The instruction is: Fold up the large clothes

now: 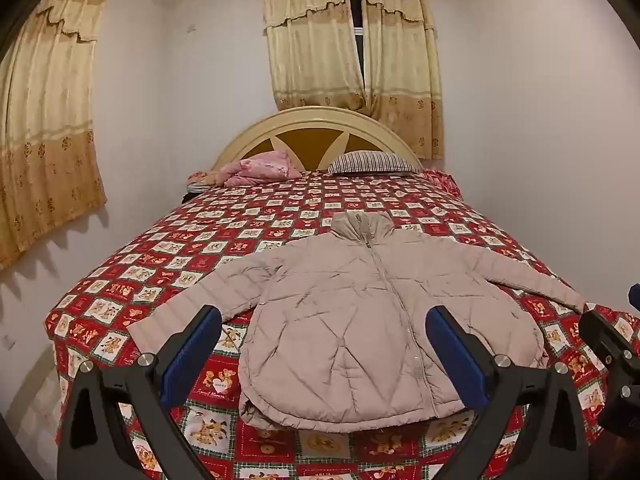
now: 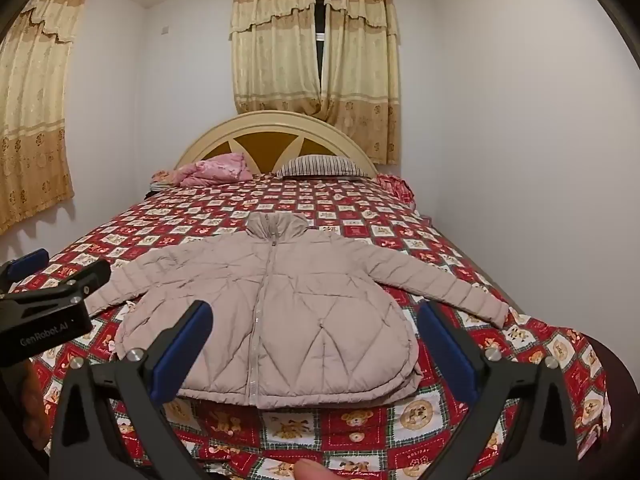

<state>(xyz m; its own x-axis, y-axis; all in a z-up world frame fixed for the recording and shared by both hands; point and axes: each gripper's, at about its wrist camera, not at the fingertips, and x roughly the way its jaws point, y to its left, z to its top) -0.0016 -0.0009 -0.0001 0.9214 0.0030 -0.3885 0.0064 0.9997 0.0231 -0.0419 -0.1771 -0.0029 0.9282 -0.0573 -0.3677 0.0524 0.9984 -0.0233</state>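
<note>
Both the left hand-held gripper (image 1: 324,354) and right hand-held gripper (image 2: 314,350) hang wide open and empty above the puffy quilted beige jacket (image 1: 360,328), spread flat, zipped, sleeves out, on the bed's red teddy-bear patchwork quilt (image 1: 248,220), and only the right view catches a fingertip (image 2: 310,470) at the bottom.

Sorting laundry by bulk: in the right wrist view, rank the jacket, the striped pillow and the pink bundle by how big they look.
1. Jacket, by far the largest, though nearest the camera.
2. Striped pillow and pink bundle: alike, both far back by the headboard; unranked.
</note>
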